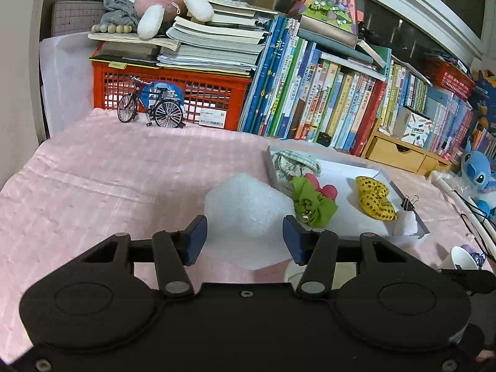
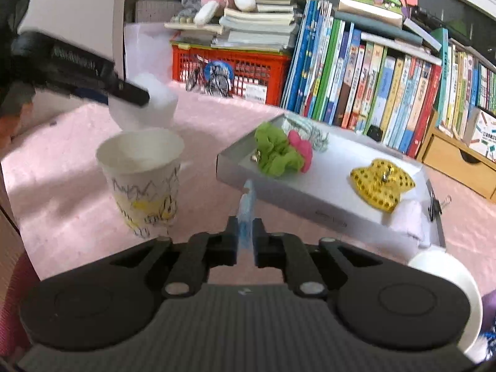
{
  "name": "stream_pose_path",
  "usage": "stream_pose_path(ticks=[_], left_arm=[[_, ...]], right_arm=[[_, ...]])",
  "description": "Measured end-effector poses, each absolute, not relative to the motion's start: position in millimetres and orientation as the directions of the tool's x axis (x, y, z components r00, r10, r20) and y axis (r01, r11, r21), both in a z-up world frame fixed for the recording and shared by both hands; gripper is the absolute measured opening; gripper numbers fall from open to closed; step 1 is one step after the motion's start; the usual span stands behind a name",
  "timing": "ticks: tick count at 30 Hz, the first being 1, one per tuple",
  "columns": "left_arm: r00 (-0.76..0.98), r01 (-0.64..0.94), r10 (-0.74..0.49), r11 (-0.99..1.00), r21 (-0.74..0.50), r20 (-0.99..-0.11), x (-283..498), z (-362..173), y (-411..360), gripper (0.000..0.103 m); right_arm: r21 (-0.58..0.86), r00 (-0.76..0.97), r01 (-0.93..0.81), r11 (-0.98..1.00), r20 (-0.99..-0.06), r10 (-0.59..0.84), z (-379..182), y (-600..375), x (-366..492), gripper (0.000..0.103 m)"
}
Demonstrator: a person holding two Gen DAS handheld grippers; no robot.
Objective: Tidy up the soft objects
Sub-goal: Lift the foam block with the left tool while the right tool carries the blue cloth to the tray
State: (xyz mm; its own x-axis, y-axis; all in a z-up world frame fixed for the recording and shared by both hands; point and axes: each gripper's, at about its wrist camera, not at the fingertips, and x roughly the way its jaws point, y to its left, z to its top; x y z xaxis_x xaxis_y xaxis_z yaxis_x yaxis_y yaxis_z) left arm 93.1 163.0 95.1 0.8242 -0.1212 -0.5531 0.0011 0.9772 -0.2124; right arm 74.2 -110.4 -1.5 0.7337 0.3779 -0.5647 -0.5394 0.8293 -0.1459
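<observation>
The left hand-held gripper (image 1: 245,235) sat nearest the lens, its blue pads partly spread around a crumpled sheet of white foam wrap (image 1: 248,207); whether the pads pressed it could not be told from that view. In the right wrist view the same foam wrap (image 2: 155,99) hung from that gripper above a white paper cup (image 2: 141,173) scribbled with black and yellow marks. The right hand-held gripper (image 2: 245,241) had its jaws close together, with a thin, pale blue, blurred item (image 2: 248,214) standing between them; contact with the pads was not clear.

A pink cloth covered the tabletop (image 1: 108,179). On it lay a shallow white tray (image 1: 341,173), holding a green scrunchie (image 1: 313,201) touching a pink one (image 1: 325,189), a yellow sequinned bow (image 1: 375,198) well apart from them, and a green checked fabric piece (image 1: 294,161) in the far corner. A black binder clip (image 1: 409,203) gripped the tray's rim.
</observation>
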Motion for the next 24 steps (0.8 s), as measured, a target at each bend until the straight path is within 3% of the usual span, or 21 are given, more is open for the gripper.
stream_pose_path(ticks=[2,4,15,16,17,18,24], left_arm=[[0.824,0.003,-0.124,0.977,-0.215,-0.554,93,95,163,0.051],[0.820,0.001,-0.123,0.977,-0.214,-0.559,93,95,160,0.051],[0.815,0.000,-0.114,0.981,-0.196,-0.569,97,92,160,0.051],[0.815,0.002,-0.113,0.981,-0.193,-0.569,97,92,159,0.051],[0.815,0.004,-0.113,0.982,-0.190,-0.569,98,92,158,0.050],[0.815,0.006,-0.114,0.982,-0.188,-0.568,98,93,158,0.050],[0.821,0.024,-0.117,0.985,-0.171,-0.559,101,101,150,0.049]], right_arm=[[-0.151,0.732,-0.534,0.832,-0.574,0.366,-7,-108,76,0.056],[-0.148,0.731,-0.529,0.836,-0.580,0.360,-11,-104,79,0.059],[-0.085,0.668,-0.556,0.827,-0.637,0.385,-34,-87,100,0.059],[-0.083,0.669,-0.558,0.826,-0.634,0.388,-34,-87,99,0.056],[-0.078,0.666,-0.562,0.823,-0.633,0.395,-34,-88,99,0.041],[-0.075,0.667,-0.560,0.825,-0.631,0.396,-33,-88,98,0.038],[-0.091,0.701,-0.548,0.831,-0.592,0.398,-18,-93,94,0.037]])
